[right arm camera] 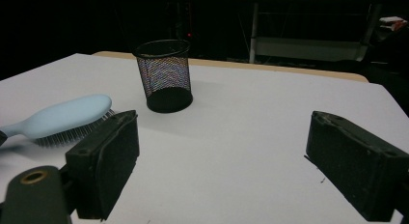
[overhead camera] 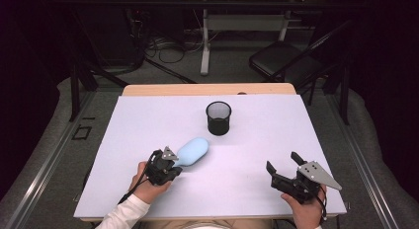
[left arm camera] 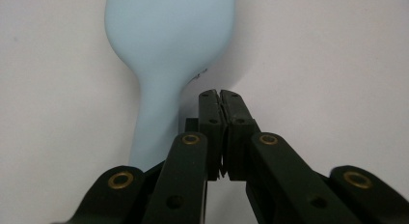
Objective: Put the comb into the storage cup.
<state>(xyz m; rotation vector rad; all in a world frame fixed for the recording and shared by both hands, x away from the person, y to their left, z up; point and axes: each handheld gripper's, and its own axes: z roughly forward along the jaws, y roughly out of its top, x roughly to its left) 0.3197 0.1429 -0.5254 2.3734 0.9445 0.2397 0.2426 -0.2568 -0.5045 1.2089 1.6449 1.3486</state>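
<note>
Presently I find the light blue hairbrush (overhead camera: 192, 151) lying on the white desk (overhead camera: 257, 135), left of centre and on the near half, its broad head pointing up and right toward the black mesh cup (overhead camera: 218, 118). In the right tool view the brush (right arm camera: 58, 119) rests bristles down, the bristles meeting the desk surface, and its handle runs off toward the left edge of that picture.

My left tool (overhead camera: 170, 165) sits at the handle end of the brush. In the left tool view its jaws are clenched together, pad against pad, with nothing between them; the brush handle (left arm camera: 156, 122) passes just beside the left jaw, not inside the grip. Whether the jaw's outer face touches the handle I cannot tell. The person's left hand (overhead camera: 148, 185) grips the tool body, a white sleeve (overhead camera: 121, 216) behind it.

My right tool (overhead camera: 282, 166) rests near the right front of the desk, well apart from the brush and the cup. Its jaws stand wide and released, nothing between them, as the right tool view confirms with bare desk showing in the gap. The right hand (overhead camera: 309, 209) holds it from below.

The mesh cup (right arm camera: 164, 74) stands upright near the middle of the desk's far half, clear of the brush head.
</note>
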